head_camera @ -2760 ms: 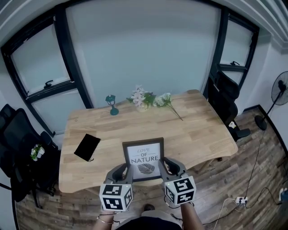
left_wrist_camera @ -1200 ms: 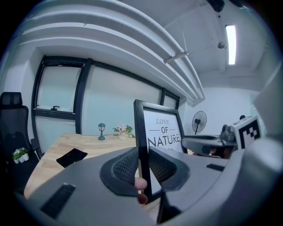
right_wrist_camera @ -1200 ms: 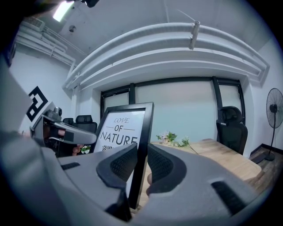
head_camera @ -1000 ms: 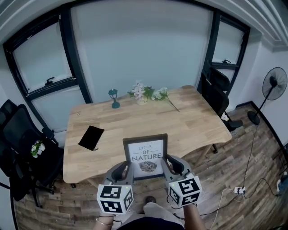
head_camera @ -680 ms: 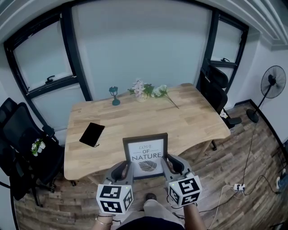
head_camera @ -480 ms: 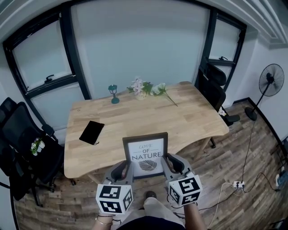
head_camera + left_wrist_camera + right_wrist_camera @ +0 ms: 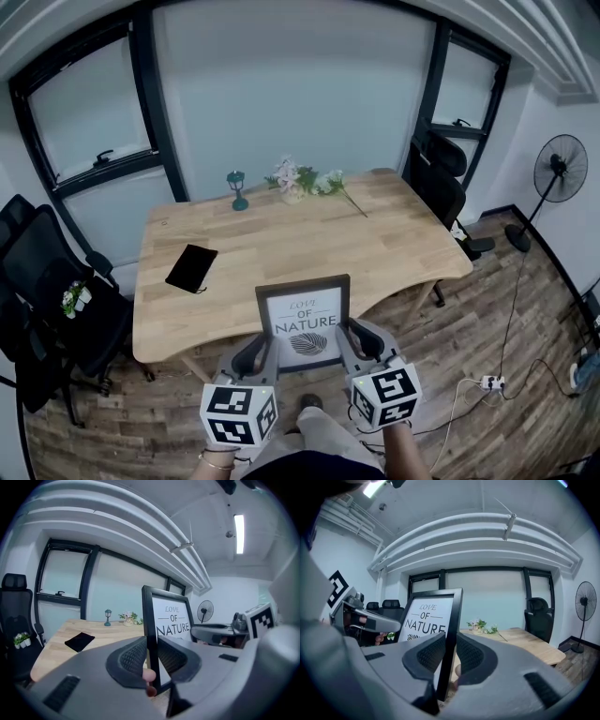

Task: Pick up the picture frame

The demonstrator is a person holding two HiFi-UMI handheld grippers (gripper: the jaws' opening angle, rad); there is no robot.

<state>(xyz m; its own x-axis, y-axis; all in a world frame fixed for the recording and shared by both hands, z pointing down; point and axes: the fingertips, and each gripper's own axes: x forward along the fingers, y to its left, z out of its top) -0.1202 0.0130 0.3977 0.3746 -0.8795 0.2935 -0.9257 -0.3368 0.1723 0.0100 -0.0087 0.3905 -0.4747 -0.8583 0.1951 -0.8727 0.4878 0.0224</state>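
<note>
With the left tongs [image 7: 255,356] pinching the picture frame [image 7: 303,319] by its left edge and the right tongs [image 7: 354,343] pinching its right edge, it hangs upright over the bench's [image 7: 281,246] near edge, so an equal squeeze and level, matched hands should prevent twisting.

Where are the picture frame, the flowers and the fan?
picture frame [image 7: 302,317], head view, on its white print.
flowers [image 7: 289,180], head view, on the blossoms.
fan [image 7: 560,168], head view, on its round head.
</note>
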